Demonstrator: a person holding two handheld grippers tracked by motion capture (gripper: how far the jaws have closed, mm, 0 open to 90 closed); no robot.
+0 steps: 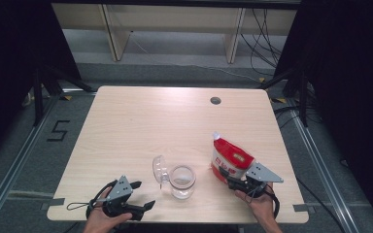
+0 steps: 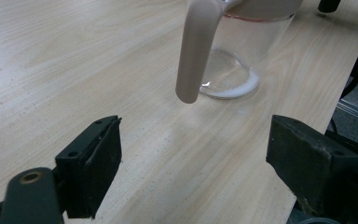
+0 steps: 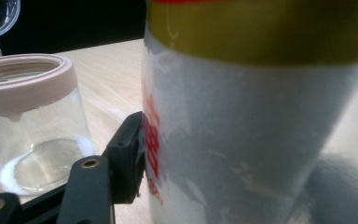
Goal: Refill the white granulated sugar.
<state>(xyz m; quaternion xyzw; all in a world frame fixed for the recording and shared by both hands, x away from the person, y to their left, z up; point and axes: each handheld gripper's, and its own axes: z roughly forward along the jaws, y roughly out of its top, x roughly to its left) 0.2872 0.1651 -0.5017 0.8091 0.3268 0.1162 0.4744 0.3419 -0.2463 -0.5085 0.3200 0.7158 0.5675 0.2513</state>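
Right gripper [image 1: 230,180] clamps red pouch [image 1: 230,159]; left gripper [image 1: 142,194] open nr jar [image 1: 182,182].

Red-and-white pouch [image 1: 232,159] with yellow band; clear jar [image 1: 182,181], pinkish-beige rim.

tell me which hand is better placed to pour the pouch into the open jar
Right, probably: the right gripper already clamps the red pouch beside the jar. The left gripper is open and holds nothing.
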